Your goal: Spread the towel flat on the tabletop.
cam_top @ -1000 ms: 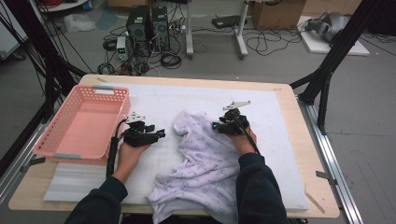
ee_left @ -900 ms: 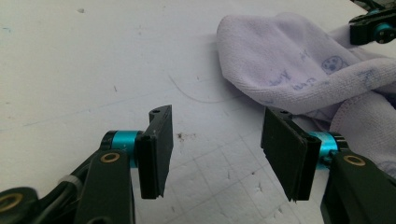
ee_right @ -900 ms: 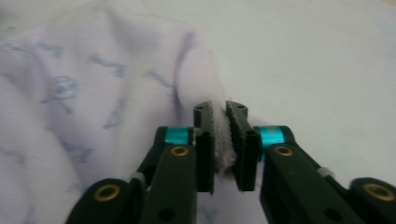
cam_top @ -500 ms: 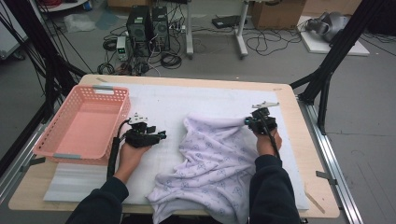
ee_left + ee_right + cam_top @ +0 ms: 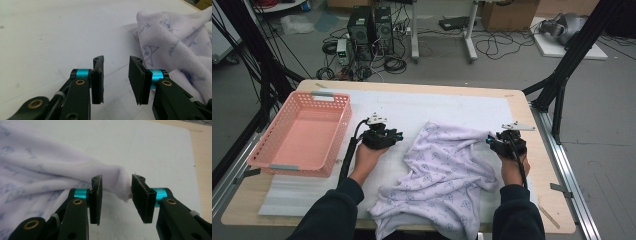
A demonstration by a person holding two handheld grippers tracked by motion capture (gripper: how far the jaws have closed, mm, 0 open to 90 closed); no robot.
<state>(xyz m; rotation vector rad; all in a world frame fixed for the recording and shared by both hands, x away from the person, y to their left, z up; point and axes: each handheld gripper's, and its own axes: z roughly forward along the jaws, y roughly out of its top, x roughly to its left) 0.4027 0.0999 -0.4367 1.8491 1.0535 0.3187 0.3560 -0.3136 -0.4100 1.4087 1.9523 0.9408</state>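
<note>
Cloth [image 5: 447, 175] half spread, near end hangs off desk [image 5: 532, 120]. Right tool [image 5: 116, 191] just opening, corner loose between jaws. Left tool [image 5: 116, 75] closing, narrow, empty, cloth beside it. Flattening left.

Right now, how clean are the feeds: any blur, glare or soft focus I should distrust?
High view: soft and low in detail, evenly lit, no glare; the cloth print reads faintly. Left gripper view: the jaws are sharp, the cloth behind is slightly soft, a faint shadow lies on the white mat. Right gripper view: the cloth corner between the jaws is sharp, the far fabric blurs.
</note>
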